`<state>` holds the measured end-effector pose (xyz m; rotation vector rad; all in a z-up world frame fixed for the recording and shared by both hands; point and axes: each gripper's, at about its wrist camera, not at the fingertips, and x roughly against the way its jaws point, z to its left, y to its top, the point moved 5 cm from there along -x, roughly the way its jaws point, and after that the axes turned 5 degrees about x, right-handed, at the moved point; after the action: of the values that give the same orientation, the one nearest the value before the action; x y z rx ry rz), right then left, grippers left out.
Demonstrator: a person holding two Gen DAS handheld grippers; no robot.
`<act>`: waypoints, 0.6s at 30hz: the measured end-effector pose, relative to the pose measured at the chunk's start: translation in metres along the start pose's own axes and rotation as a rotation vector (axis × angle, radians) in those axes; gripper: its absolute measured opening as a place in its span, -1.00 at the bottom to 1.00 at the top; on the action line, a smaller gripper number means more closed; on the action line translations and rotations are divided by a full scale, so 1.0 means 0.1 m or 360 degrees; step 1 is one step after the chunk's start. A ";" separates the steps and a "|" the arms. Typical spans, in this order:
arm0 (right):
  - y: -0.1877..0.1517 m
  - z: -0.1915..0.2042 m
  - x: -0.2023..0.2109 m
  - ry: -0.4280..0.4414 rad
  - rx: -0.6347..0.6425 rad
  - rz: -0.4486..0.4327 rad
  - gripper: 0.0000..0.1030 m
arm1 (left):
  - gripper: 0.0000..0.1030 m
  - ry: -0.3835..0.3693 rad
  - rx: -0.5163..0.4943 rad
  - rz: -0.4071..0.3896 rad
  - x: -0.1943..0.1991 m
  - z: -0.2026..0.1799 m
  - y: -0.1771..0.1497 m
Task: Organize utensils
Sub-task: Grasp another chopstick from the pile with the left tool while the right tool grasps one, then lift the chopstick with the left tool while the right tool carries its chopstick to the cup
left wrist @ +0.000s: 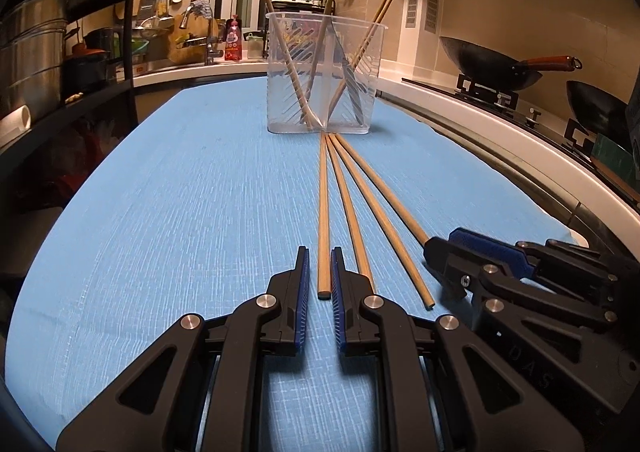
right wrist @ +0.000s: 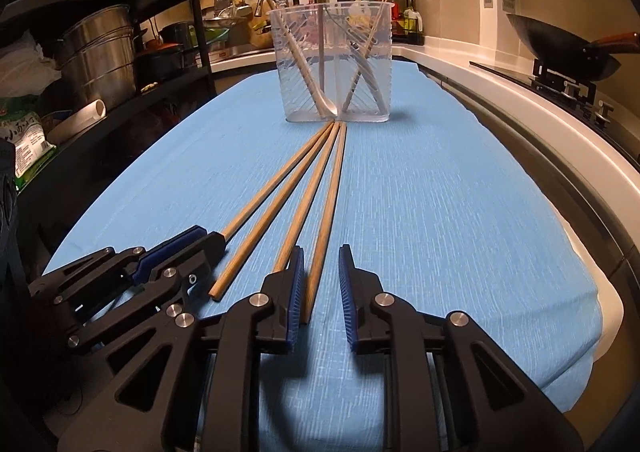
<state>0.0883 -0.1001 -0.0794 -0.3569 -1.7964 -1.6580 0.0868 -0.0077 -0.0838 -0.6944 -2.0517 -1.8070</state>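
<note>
— where's the left black two-finger gripper with blue pads?

— low over the light blue woven cloth, jaws a little apart around the butt of the leftmost long wooden chopstick, not pinching it.

— and the right black gripper?

— jaws spread, rightmost wooden chopstick along its left pad.

— the rest?

— four sticks fan out from the clear plastic divided utensil holder, more chopsticks standing inside.

Tan wooden chopsticks on a sky-blue, finely white-flecked cloth; at twelve o'clock, a clear holder with diagonal slots. Black grippers carry blue ribbed pads.
</note>
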 end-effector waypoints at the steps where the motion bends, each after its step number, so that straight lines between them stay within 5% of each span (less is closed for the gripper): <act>1: -0.01 -0.01 0.00 -0.0017 0.0006 -0.0001 -0.64 | -0.78 0.0006 -0.0008 -0.0001 0.00 0.00 0.00; 6: -0.05 -0.05 0.04 -0.0051 0.0010 -0.0015 -0.89 | -0.80 0.0027 -0.0047 -0.0009 0.01 -0.04 -0.01; 18: -0.27 -0.35 0.29 -0.0311 -0.0095 -0.0124 -0.89 | -0.87 0.0169 -0.0003 -0.0117 0.14 -0.04 -0.10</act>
<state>0.0606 -0.1451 -0.0829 -0.4965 -1.9267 -1.7862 0.0695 -0.0100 -0.0845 -0.5177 -2.0310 -1.8438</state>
